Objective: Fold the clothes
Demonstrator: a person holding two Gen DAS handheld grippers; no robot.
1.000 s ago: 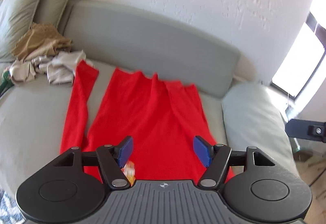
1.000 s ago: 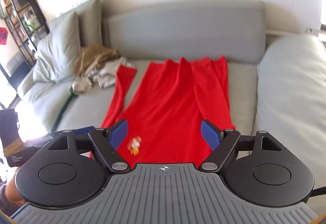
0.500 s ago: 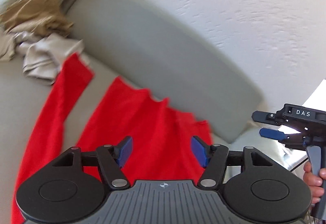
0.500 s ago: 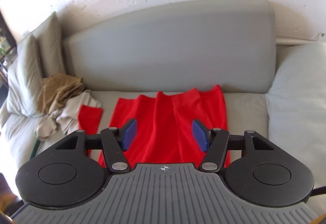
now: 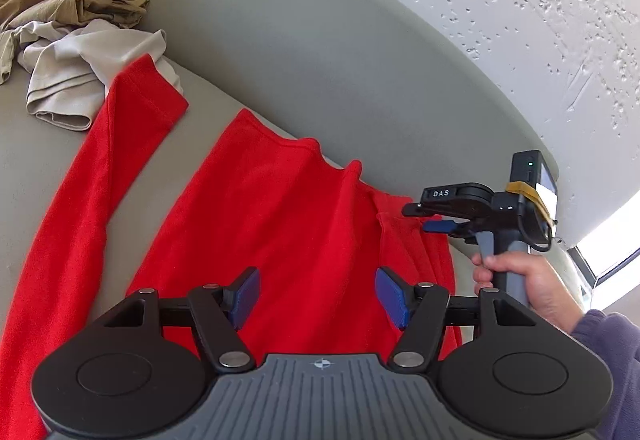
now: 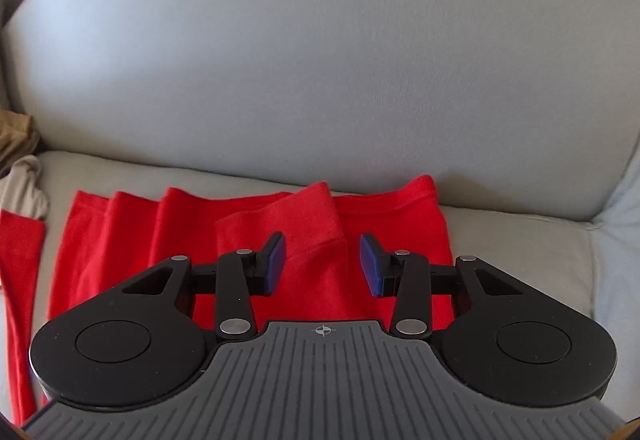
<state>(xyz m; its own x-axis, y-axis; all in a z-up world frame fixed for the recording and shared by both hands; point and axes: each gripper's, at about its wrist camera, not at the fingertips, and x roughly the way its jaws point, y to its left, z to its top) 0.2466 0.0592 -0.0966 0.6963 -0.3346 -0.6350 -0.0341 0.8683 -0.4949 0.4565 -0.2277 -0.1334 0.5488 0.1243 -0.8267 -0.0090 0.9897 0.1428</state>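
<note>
Both jaws stand open and empty as I hold my left gripper point(image 5: 318, 294) and right gripper point(image 6: 322, 264) above the red shirt point(image 5: 280, 224) spread flat on the grey sofa point(image 6: 320, 80).

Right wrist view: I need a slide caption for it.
Open right hand-held gripper poised above a folded-over sleeve cuff of the red long-sleeved shirt spread on a grey sofa.

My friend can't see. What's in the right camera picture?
A red shirt lies spread on a grey sofa, one sleeve folded over its middle. The right tongs hang open just above that sleeve, holding nothing.
</note>
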